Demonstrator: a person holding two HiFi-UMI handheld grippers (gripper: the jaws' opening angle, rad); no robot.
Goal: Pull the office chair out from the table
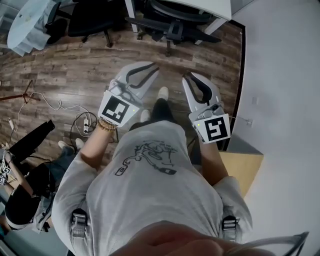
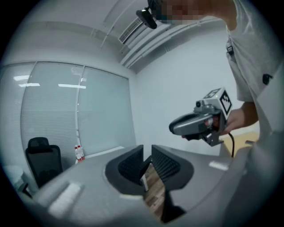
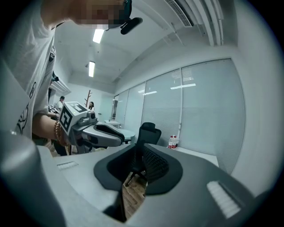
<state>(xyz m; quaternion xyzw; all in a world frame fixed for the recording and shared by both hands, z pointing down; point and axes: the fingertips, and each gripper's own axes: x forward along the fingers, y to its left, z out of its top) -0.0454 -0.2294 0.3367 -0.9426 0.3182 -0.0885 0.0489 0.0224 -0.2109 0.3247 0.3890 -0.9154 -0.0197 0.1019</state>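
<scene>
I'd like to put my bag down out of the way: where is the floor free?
Bare floor stretches between the chair at the table and the cables. Crowded: the cables, and the lower left, where another person is.

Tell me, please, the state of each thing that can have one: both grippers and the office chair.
Left grey two-jaw gripper: jaws a little apart, nothing between them.
Right grey two-jaw gripper: jaws a little apart, nothing between them.
Black office chair: pushed in at the white table, not yet pulled out.
</scene>
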